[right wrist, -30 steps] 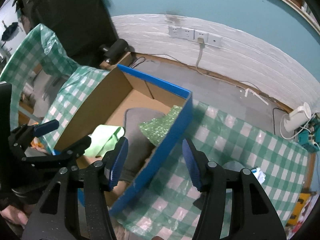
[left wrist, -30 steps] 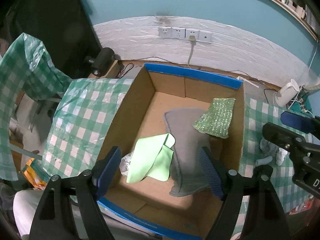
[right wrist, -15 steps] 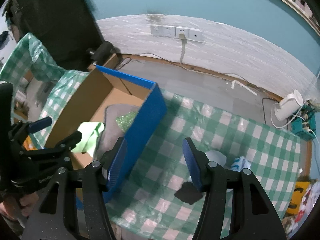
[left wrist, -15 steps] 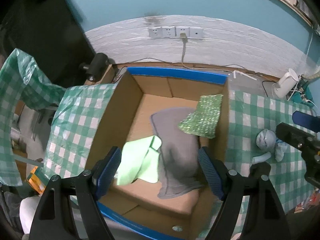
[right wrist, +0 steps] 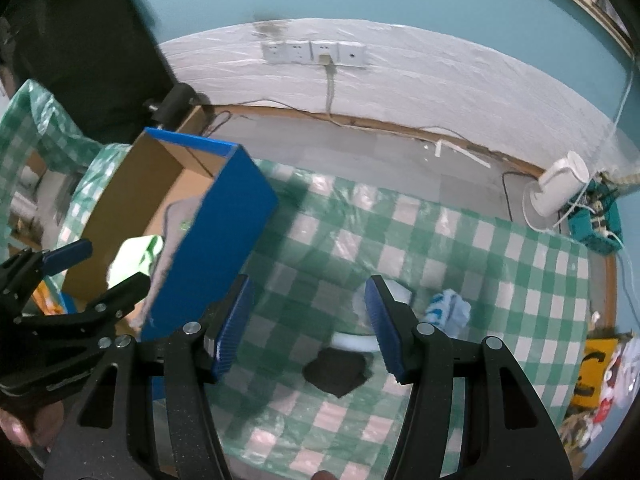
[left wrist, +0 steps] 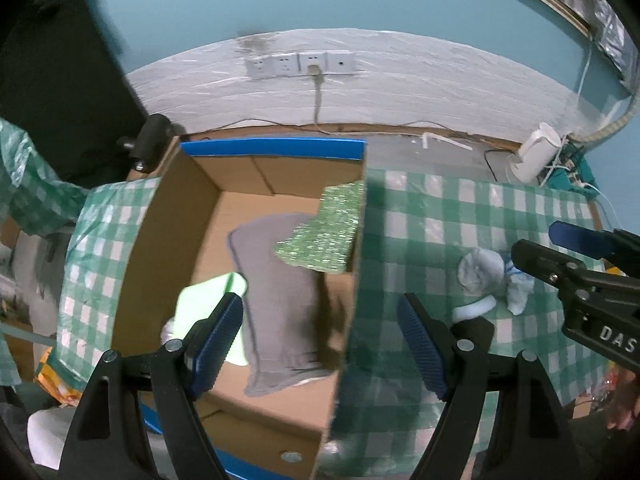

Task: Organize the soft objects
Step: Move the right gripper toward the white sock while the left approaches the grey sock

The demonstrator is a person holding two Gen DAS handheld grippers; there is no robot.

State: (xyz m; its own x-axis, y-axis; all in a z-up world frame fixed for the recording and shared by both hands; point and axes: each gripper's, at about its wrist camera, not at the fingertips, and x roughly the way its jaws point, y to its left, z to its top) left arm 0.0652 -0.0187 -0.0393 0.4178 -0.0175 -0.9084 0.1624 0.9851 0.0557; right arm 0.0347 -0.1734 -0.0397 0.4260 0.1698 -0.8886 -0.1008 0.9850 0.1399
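Both empty, wide-open tongs have swung rightward over checkered tablecloth.

Pretty sure I'm in someone's home here, a spare room or lived-in corner rather than a lab. There's a teal painted wall at 12 o'clock with a row of wall sockets and one cord plugged in. I'm working over a table with a cheap green checked plastic tablecloth. A small white fan and a tangle of cables sit on the floor at 2 o'clock. A cardboard box is at 10 o'clock.
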